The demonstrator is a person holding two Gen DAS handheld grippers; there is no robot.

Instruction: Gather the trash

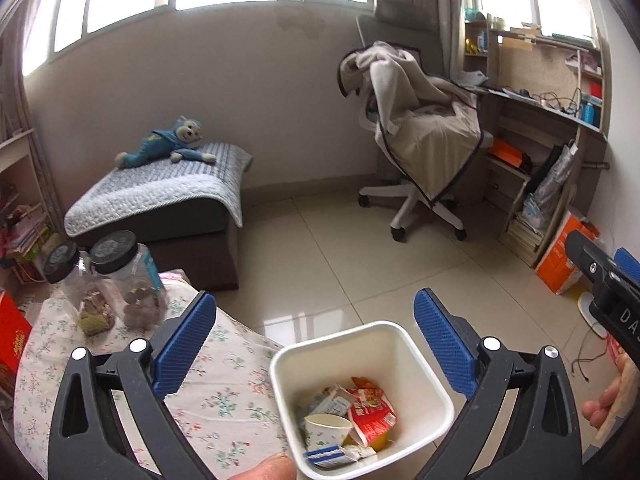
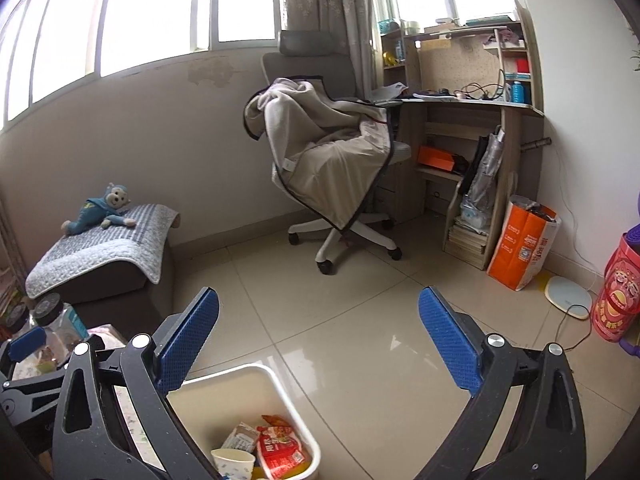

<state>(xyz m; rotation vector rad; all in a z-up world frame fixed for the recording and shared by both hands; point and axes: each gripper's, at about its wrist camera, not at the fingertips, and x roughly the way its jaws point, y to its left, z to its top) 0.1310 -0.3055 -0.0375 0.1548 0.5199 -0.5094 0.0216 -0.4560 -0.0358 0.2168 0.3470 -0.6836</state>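
left gripper [image 1: 316, 340] spread, empty | bin [image 1: 400, 344] | jars [image 1: 120, 276] clear in left view only

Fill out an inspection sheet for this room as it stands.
Surface: floral tablecloth, glossy tiled floor.
Job's things: white bin holding paper cup, red wrapper.
Clutter: two jars on the cloth.
Grippers: left claw open above the bin; right claw open, empty.
Cables: cord by floor scale.
Surroundings: draped office chair, desk, plush toy.
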